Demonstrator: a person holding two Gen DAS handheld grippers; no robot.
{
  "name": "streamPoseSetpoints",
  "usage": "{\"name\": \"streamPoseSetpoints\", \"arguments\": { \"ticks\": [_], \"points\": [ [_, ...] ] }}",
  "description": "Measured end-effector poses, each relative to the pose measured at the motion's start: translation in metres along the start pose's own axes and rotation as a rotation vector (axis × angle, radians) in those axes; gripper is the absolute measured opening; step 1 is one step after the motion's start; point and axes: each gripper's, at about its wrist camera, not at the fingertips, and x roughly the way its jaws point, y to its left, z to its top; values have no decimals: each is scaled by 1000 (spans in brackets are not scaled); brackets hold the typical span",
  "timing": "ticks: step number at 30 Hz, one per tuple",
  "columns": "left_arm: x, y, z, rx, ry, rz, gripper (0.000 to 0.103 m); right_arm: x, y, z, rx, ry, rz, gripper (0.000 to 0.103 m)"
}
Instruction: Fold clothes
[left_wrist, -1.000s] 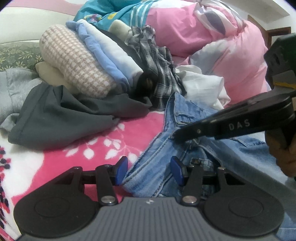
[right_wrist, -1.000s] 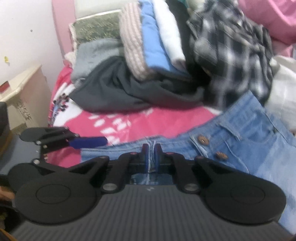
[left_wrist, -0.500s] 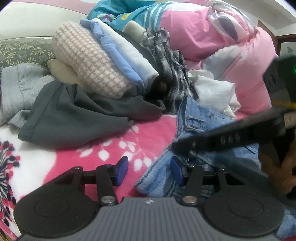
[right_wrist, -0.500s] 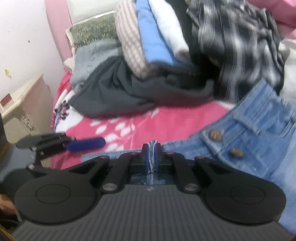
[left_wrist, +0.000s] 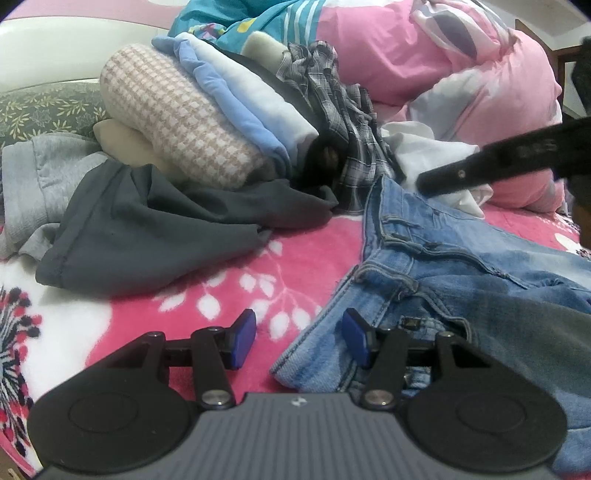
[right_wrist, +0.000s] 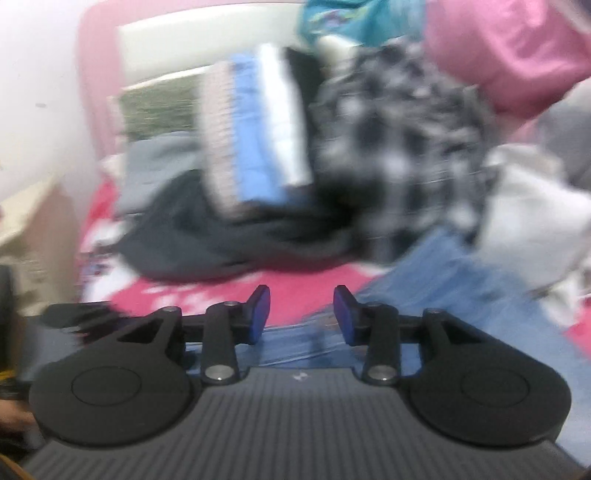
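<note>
Light blue jeans (left_wrist: 461, 280) lie spread on the pink flowered blanket (left_wrist: 229, 291), waistband toward the clothes pile. My left gripper (left_wrist: 299, 338) is open low over the blanket. A corner of the jeans lies between its blue pads, which do not press on it. My right gripper (right_wrist: 301, 314) shows in a blurred right wrist view. Its jaws are opening, and the jeans (right_wrist: 461, 280) lie loose below and beyond them, not pinched. One black finger of the right gripper (left_wrist: 480, 166) hangs above the jeans' far edge in the left wrist view.
Behind the jeans are a dark grey garment (left_wrist: 147, 236), a stack of folded clothes (left_wrist: 192, 125), a plaid shirt (left_wrist: 347, 122), a white garment (left_wrist: 428, 155) and pink bedding (left_wrist: 461, 66). A grey sweatshirt (left_wrist: 40, 173) lies at the left. A pale nightstand (right_wrist: 33, 221) stands beside the bed.
The right gripper was shut on the jeans' edge; now its pads have parted and the cloth has dropped free. Its finger has risen away from the jeans. The left gripper stays open.
</note>
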Motion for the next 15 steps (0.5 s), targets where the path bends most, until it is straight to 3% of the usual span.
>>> {"name": "streamPoseSetpoints", "arguments": {
  "ticks": [4,12,15],
  "points": [
    [0,0,0,-4,2,-2,54,38,-23,-5,-53,85,-125,37],
    [0,1,1,-6,3,-6,54,87,-34,-11,-139,170,-103,37],
    [0,1,1,-9,3,-7,54,95,-39,-5,-122,196,-71,31]
  ]
}}
